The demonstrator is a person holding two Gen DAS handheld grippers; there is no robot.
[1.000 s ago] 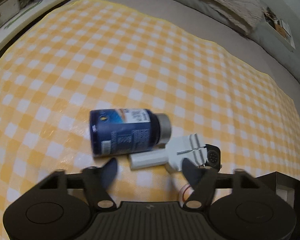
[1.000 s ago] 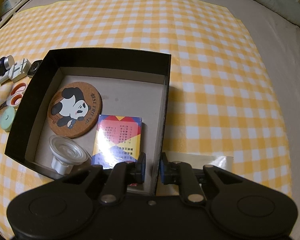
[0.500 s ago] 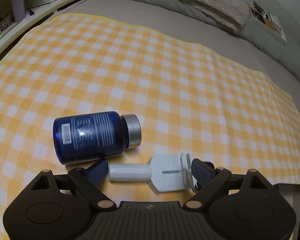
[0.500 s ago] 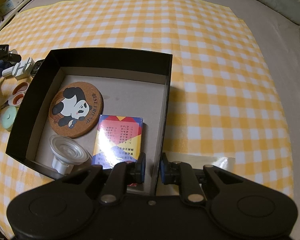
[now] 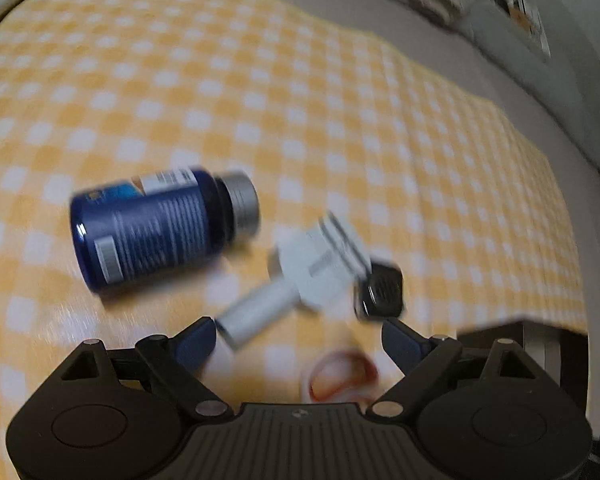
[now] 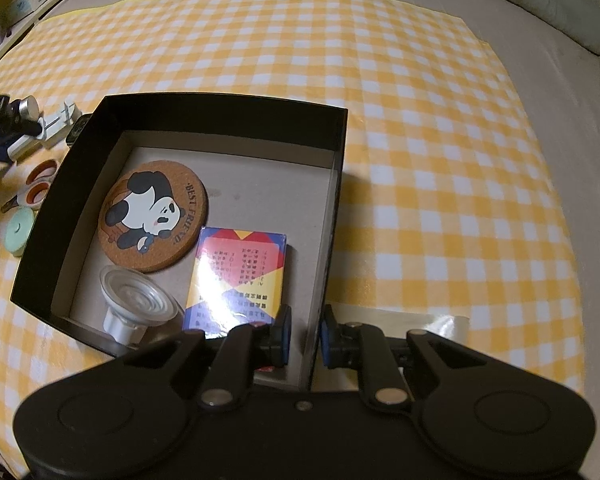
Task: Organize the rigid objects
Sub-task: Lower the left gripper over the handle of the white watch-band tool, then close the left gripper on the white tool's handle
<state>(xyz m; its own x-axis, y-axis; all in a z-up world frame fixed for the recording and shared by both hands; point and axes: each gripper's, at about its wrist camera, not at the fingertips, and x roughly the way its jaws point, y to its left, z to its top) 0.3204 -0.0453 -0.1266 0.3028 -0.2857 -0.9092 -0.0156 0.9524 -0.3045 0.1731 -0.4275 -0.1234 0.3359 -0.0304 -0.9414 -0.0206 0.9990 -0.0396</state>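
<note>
Two hand-held grippers are in play, and the coming move is judged to belong to the left hand-held gripper, whose jaws are seen spread wide with nothing between them. Just ahead of its left fingertip the near end of a white plastic tool with a round handle and a blocky slotted head is found, seemingly touching that fingertip, though the view is blurred. Its long axis is laid diagonally, running from near-left up to far-right, so it is not squared to the jaws; a turn of the wrist is judged necessary before a clean pinch across the handle. A small black square piece is seen at the head end, just beside it. Farther off and to the left, a dark blue plastic pill bottle with a grey cap is lying on its side, cap pointing right, close to the white tool but apart from it. Everything is carried on a yellow-and-white checked cloth spread over a bed.

On the other side, the right hand-held gripper is pinched on the near wall of a black open cardboard box, one pad inside and one outside. The white tool is well beyond that gripper's reach, past the box's far-left corner, so the left one is much nearer.
</note>
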